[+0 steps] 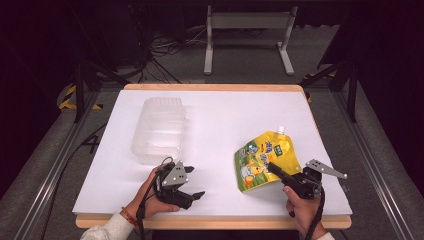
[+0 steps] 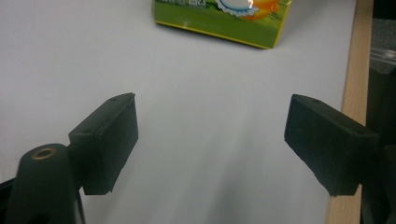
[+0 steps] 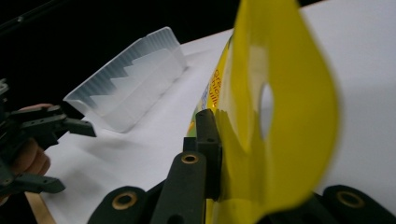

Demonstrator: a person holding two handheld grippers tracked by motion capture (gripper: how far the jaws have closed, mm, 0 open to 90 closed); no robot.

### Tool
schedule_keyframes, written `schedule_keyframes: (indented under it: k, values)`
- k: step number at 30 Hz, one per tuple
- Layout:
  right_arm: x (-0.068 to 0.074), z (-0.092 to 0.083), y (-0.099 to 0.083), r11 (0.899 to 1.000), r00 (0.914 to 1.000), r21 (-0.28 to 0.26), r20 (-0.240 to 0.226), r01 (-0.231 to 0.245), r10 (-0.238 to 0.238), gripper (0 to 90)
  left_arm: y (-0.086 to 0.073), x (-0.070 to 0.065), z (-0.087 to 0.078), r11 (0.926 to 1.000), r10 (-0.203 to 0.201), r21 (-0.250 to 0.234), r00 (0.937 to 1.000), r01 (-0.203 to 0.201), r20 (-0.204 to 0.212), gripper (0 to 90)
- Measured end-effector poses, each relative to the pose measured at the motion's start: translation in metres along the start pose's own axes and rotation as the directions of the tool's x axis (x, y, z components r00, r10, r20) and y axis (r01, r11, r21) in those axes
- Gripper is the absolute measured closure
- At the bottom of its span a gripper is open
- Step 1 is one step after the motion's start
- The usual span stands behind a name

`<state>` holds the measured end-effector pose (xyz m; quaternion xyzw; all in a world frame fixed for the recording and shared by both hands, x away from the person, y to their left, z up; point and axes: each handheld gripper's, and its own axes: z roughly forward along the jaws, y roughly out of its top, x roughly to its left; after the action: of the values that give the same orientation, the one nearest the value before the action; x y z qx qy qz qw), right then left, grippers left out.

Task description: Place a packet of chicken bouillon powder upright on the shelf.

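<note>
Right gripper view has your right gripper [image 3: 219,154] clamped on the yellow pouch [image 3: 280,116], so next carry it toward the plastic tub [image 3: 135,79], upper left.

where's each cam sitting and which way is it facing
High view: above the person's side, looking forward and down on the table; both hands show.
Left gripper view: on the left gripper, looking across at the yellow pouch.
Right gripper view: on the right gripper, clamping that pouch, facing the clear plastic container.
Shared: the pouch.

Yellow-green pouch [image 1: 265,157] with cartoon print; translucent whitish container [image 1: 159,129]; white table [image 1: 220,120].
</note>
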<state>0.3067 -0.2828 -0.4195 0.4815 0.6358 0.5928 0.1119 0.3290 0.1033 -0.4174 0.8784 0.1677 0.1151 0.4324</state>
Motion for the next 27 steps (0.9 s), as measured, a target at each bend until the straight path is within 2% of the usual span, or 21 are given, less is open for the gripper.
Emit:
schedule_keyframes:
  k: [3,5,6,7,9,10,11,13,14,16,17,18,19,20,22,23,24,27]
  values:
    - [0.014,0.005,0.008,0.997,0.9966,0.011,-0.025,0.079,-0.079,90.0,0.006,0.004,-0.001,0.9996,-0.016,-0.024,0.9999,0.016,-0.004,18.1]
    - [0.024,0.008,0.013,0.990,0.9891,0.023,-0.043,0.142,-0.141,90.0,0.009,0.006,-0.002,0.9991,-0.025,-0.035,0.9997,0.025,-0.001,18.1]
    - [0.024,0.008,0.013,0.990,0.9891,0.023,-0.043,0.142,-0.141,90.0,0.009,0.006,-0.002,0.9991,-0.025,-0.035,0.9997,0.025,-0.001,18.1]
    - [0.028,0.009,0.015,0.986,0.9847,0.026,-0.057,0.167,-0.165,90.0,0.011,0.006,-0.002,0.9989,-0.024,-0.040,0.9997,0.024,-0.007,18.1]
    - [0.040,0.013,0.019,0.972,0.9712,0.041,-0.071,0.231,-0.227,90.0,0.015,0.008,-0.002,0.9985,-0.025,-0.050,0.9996,0.024,-0.015,18.1]
    - [0.042,0.014,0.021,0.969,0.9674,0.044,-0.080,0.244,-0.241,90.0,0.017,0.009,-0.002,0.9982,-0.025,-0.055,0.9995,0.023,-0.020,18.1]
    - [0.047,0.016,0.023,0.961,0.9594,0.051,-0.090,0.273,-0.267,90.0,0.019,0.010,-0.002,0.9981,-0.021,-0.059,0.9991,0.019,-0.036,18.0]
    - [0.054,0.018,0.028,0.946,0.9447,0.061,-0.103,0.318,-0.311,90.0,0.025,0.015,-0.003,0.9965,-0.035,-0.078,0.9987,0.032,-0.038,18.0]
    - [0.054,0.018,0.028,0.946,0.9447,0.061,-0.103,0.318,-0.311,90.0,0.025,0.015,-0.003,0.9965,-0.035,-0.078,0.9987,0.032,-0.038,18.0]
    - [0.061,0.021,0.033,0.929,0.9268,0.067,-0.126,0.364,-0.354,90.0,0.030,0.019,-0.001,0.9949,-0.049,-0.091,0.9973,0.044,-0.055,18.0]
    - [0.065,0.022,0.038,0.910,0.9082,0.083,-0.149,0.405,-0.391,90.0,0.032,0.021,0.000,0.9942,-0.052,-0.097,0.9972,0.047,-0.053,18.0]
    - [0.067,0.023,0.039,0.902,0.8998,0.090,-0.163,0.422,-0.405,90.0,0.037,0.023,0.002,0.9935,-0.054,-0.103,0.9968,0.047,-0.059,18.0]
    - [0.067,0.023,0.039,0.902,0.8998,0.090,-0.163,0.422,-0.405,90.0,0.037,0.023,0.002,0.9935,-0.054,-0.103,0.9968,0.047,-0.059,17.9]
    - [0.070,0.024,0.041,0.890,0.8898,0.100,-0.167,0.444,-0.425,90.0,0.039,0.024,0.004,0.9934,-0.053,-0.104,0.9969,0.047,-0.058,17.9]
    - [0.074,0.025,0.043,0.881,0.8785,0.103,-0.189,0.462,-0.439,90.0,0.043,0.025,0.007,0.9935,-0.050,-0.106,0.9970,0.043,-0.059,17.6]
    - [0.077,0.026,0.044,0.873,0.8687,0.101,-0.206,0.477,-0.451,90.0,0.047,0.026,0.009,0.9934,-0.045,-0.108,0.9973,0.038,-0.058,17.5]
    - [0.077,0.026,0.044,0.873,0.8687,0.101,-0.206,0.477,-0.451,90.0,0.047,0.026,0.009,0.9934,-0.045,-0.108,0.9973,0.038,-0.058,17.5]
    - [0.081,0.029,0.045,0.861,0.8539,0.099,-0.225,0.499,-0.469,90.0,0.054,0.028,0.013,0.9907,-0.056,-0.127,0.9977,0.050,-0.039,17.7]
